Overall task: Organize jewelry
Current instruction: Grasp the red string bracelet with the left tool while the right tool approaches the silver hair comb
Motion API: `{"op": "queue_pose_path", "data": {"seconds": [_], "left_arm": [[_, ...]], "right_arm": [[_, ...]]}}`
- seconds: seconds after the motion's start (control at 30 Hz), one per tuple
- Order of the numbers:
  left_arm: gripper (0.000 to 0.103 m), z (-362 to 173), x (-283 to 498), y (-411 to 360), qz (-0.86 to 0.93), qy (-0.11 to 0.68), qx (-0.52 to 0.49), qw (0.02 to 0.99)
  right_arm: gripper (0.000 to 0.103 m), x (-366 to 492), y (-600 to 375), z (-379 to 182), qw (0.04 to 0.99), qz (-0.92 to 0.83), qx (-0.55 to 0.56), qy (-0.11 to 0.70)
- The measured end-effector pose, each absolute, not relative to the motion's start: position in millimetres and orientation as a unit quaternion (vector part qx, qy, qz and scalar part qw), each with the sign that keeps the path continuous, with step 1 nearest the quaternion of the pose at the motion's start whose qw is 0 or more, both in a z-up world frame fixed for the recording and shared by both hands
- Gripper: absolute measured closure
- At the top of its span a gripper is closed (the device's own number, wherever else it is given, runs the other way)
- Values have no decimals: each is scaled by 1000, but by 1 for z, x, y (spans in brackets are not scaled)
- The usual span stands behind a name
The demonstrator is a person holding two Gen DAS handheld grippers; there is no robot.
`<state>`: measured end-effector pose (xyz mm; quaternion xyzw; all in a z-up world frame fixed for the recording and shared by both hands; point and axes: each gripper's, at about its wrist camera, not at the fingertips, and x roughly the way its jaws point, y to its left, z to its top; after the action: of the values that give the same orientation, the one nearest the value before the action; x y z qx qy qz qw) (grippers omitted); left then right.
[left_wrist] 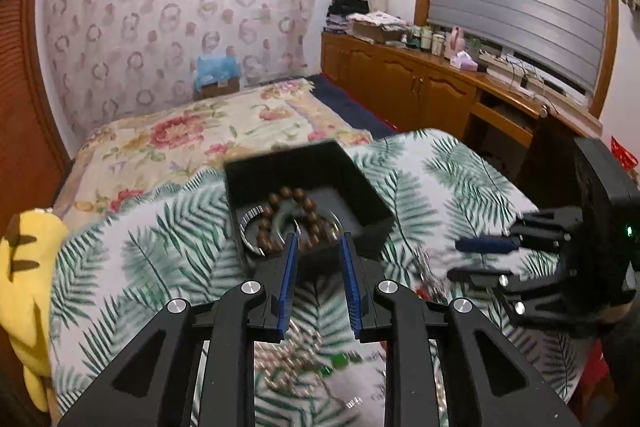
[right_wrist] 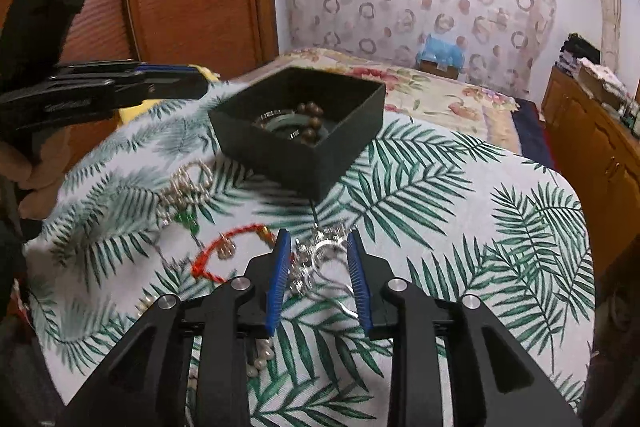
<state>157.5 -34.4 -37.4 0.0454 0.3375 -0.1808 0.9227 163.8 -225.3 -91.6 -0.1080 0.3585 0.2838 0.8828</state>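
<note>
A black open box (left_wrist: 360, 187) (right_wrist: 344, 147) sits on the leaf-print cloth and holds a brown bead bracelet (left_wrist: 298, 203) (right_wrist: 312, 115) and metal bangles (left_wrist: 250, 227). My left gripper (left_wrist: 318, 239) is open and empty, just in front of the box's near wall. My right gripper (right_wrist: 316, 239) is open, its fingers either side of a silver charm bracelet (right_wrist: 320, 259) that lies on the cloth. A red cord bracelet (right_wrist: 224, 247) and a pearl-and-green-bead necklace (right_wrist: 184, 191) lie to its left. The right gripper also shows in the left wrist view (left_wrist: 464, 259).
The leaf-print cloth (right_wrist: 460, 227) covers a small table with rounded edges. A floral bed (left_wrist: 200, 135) lies beyond. A wooden cabinet (left_wrist: 420, 87) with clutter runs along the right. A yellow plush toy (left_wrist: 24, 267) sits at the left edge.
</note>
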Motion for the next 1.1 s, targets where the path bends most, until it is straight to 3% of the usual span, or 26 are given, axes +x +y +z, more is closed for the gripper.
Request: {"op": "queue_pose_path", "data": {"seconds": [0.8, 0.87, 0.93, 1.1], "left_arm": [[83, -108, 177, -90, -243, 441, 81, 860], [85, -107, 177, -90, -241, 438, 84, 862], [100, -107, 177, -89, -242, 440, 84, 861], [101, -101, 171, -82, -236, 425, 78, 871]], "right_arm": [[71, 161, -286, -108, 889, 231, -80, 387], [71, 163, -291, -108, 889, 229, -74, 389], [71, 165, -294, -110, 888, 229, -71, 392], [57, 167, -290, -110, 884, 243, -73, 392]]}}
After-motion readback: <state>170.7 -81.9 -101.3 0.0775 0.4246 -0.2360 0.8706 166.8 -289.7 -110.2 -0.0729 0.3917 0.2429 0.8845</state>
